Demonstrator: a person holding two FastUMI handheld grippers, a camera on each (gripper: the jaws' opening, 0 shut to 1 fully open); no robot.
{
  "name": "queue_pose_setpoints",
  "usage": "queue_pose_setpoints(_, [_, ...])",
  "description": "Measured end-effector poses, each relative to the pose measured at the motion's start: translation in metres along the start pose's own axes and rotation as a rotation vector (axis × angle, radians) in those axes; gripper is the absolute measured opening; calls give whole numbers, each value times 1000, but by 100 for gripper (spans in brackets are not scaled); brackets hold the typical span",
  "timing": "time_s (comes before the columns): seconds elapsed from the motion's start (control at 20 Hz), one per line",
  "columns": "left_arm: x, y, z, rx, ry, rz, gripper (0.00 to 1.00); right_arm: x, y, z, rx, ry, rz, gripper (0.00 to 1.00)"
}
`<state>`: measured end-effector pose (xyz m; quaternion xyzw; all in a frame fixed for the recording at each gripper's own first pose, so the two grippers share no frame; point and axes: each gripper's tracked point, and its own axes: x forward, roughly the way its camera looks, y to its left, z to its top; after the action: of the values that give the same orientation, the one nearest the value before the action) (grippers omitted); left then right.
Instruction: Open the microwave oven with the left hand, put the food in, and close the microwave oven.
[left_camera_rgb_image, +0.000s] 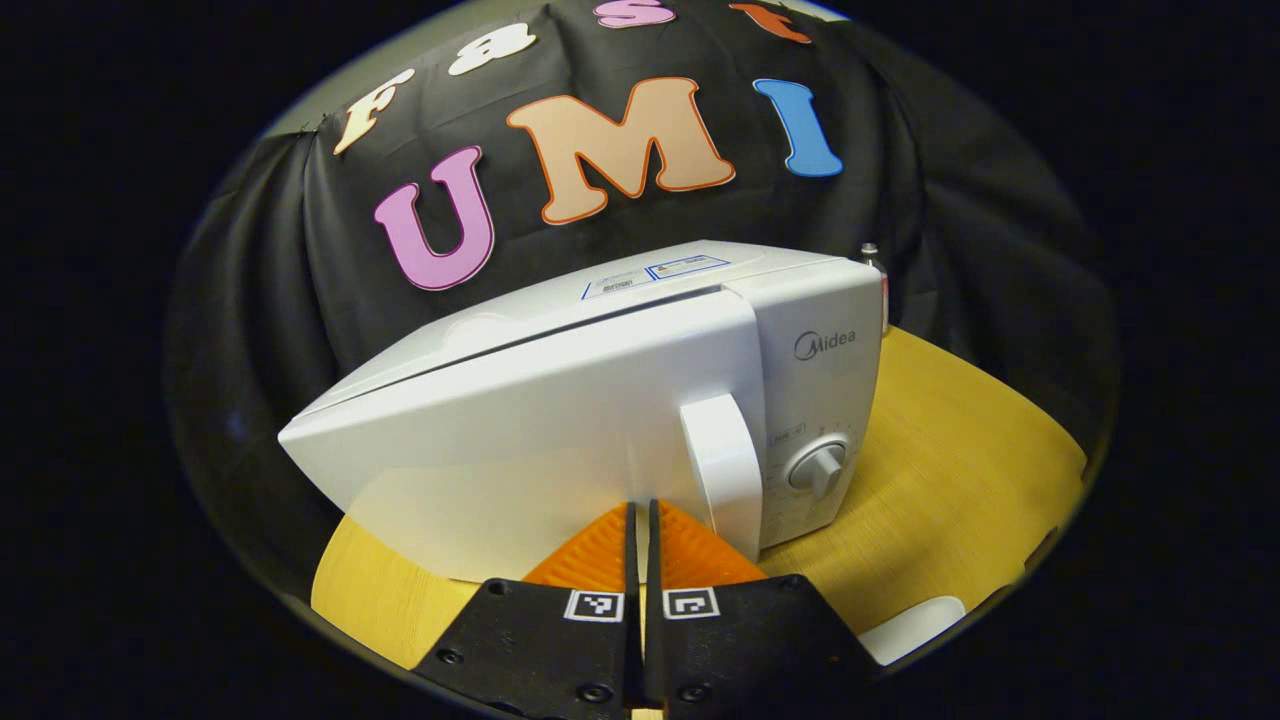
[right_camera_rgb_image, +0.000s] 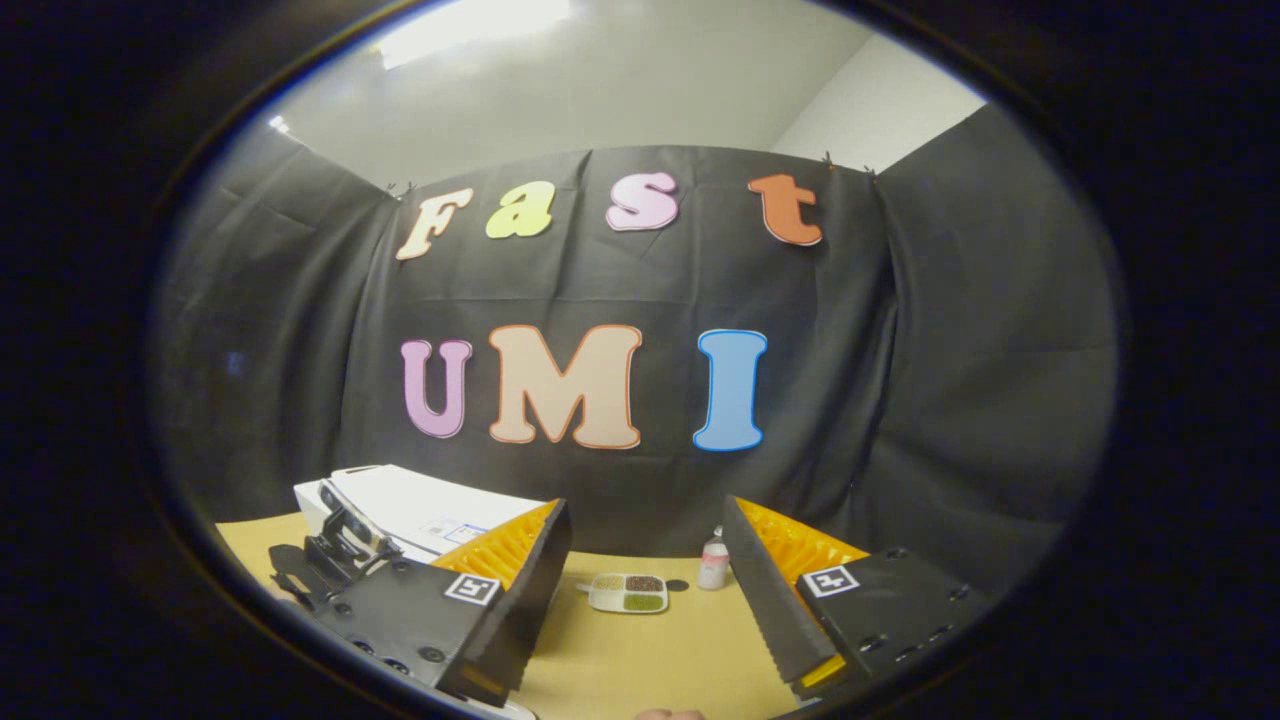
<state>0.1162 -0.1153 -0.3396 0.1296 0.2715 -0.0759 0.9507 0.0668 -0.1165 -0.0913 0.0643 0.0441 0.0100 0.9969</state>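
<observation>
Two handheld grippers work over a yellow wooden table (right_camera_rgb_image: 640, 650): the left gripper (left_camera_rgb_image: 641, 520), fingers pressed together on nothing, faces the closed white microwave oven (left_camera_rgb_image: 600, 400) beside its door handle (left_camera_rgb_image: 722, 470), while the right gripper (right_camera_rgb_image: 645, 600), fingers spread wide, frames a white compartmented food dish (right_camera_rgb_image: 628, 592) near a small bottle (right_camera_rgb_image: 713, 562).

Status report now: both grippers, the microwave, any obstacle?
Left hand-held gripper shut, empty, before microwave door, door closed. Right hand-held gripper open, empty. Food tray on table, nothing blocking.
</observation>
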Motion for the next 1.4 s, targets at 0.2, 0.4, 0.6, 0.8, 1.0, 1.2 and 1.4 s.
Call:
queue_pose_setpoints(0.2, [9,-2,6,14,-14,-20,0,4,4,-1,24,11,6,94])
queue_pose_setpoints(0.4, [12,-6,2,-23,6,-41,0,6,3,1,35,13,-1,94])
queue_pose_setpoints(0.6, [10,-7,-1,-22,7,-52,0,3,6,0,31,16,-2,95])
queue_pose_setpoints(0.8, [-1,-6,12,14,-43,-70,0,-1,7,4,23,5,-10,89])
queue_pose_setpoints(1.0, [-28,2,40,109,-115,-83,0,-2,9,2,21,5,-18,89])
queue_pose_setpoints(1.2, [-67,17,84,90,-205,-79,0,1,16,1,32,0,-16,89])
queue_pose_setpoints(1.4, [-112,41,139,-14,-304,-67,0,4,29,2,39,-5,0,89])
